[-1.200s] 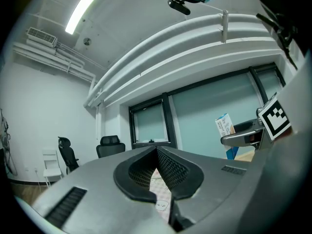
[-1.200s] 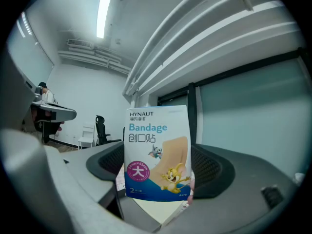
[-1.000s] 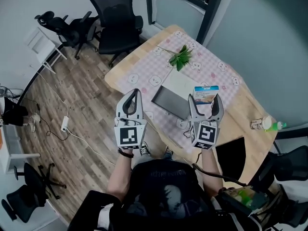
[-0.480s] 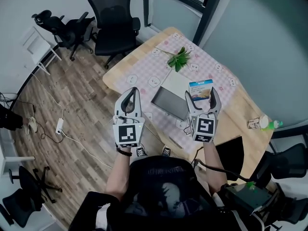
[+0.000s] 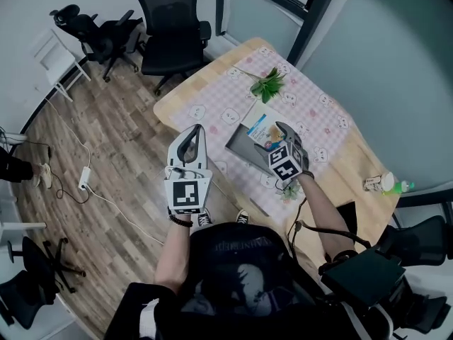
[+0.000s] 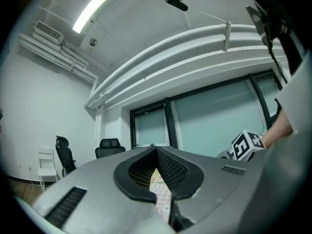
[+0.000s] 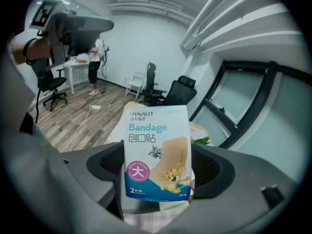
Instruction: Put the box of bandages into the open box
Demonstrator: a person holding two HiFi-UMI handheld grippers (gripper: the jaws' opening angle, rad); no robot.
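The box of bandages (image 7: 156, 155) is white and blue with a cartoon print, and my right gripper (image 7: 158, 168) is shut on it. In the head view that gripper (image 5: 273, 137) holds the bandage box (image 5: 260, 127) over the far side of the open box (image 5: 239, 149), a grey tray with a white lid behind it, on the pink checked cloth. My left gripper (image 5: 196, 132) hangs off the table's near left edge, shut, nothing in it. In the left gripper view, its jaws (image 6: 158, 172) meet at the tips over the cloth.
A green sprig (image 5: 267, 85) lies on the cloth behind the open box. A small bottle (image 5: 386, 183) stands at the wooden table's (image 5: 347, 165) right end. Black office chairs (image 5: 173, 20) stand beyond the table. A power strip and cable (image 5: 83, 180) lie on the floor at left.
My right gripper has swung left and tilted, carrying the bandage box from the right of the open box to above it. The left gripper has barely moved.
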